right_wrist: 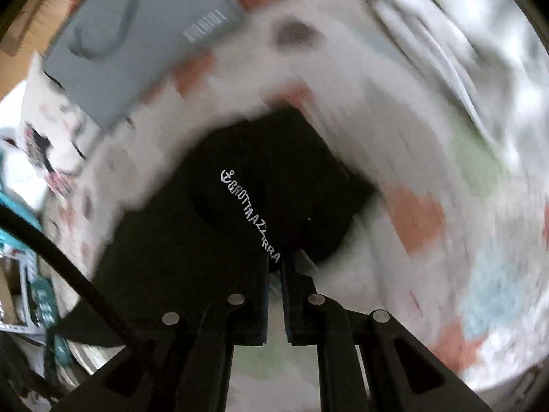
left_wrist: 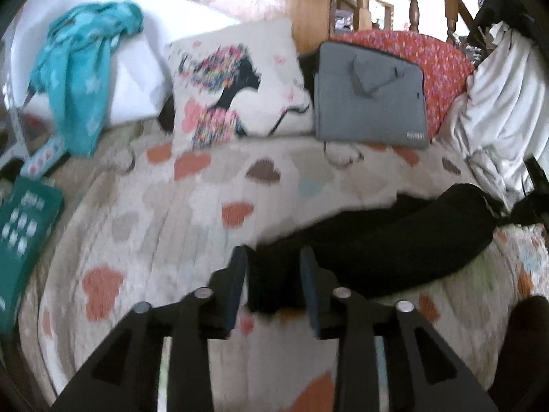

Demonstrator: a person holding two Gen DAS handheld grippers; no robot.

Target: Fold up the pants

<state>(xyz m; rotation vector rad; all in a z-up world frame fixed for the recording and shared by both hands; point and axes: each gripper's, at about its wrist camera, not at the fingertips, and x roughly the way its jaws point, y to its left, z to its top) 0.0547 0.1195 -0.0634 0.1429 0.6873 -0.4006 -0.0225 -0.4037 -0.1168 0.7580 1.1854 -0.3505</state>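
Note:
Black pants (left_wrist: 384, 240) lie on a heart-patterned bedspread (left_wrist: 178, 219), stretching from the centre to the right. My left gripper (left_wrist: 274, 257) is open, its fingers on either side of the near end of the pants. In the right wrist view, the pants (right_wrist: 240, 206) show white lettering. My right gripper (right_wrist: 274, 264) is shut on the pants' edge. That view is heavily blurred.
At the back of the bed stand a printed cushion (left_wrist: 236, 79), a grey laptop bag (left_wrist: 370, 96), a red floral pillow (left_wrist: 442, 65) and a white pillow with a teal cloth (left_wrist: 82, 72). White fabric (left_wrist: 497, 103) is piled at right. A green book (left_wrist: 24, 233) lies at left.

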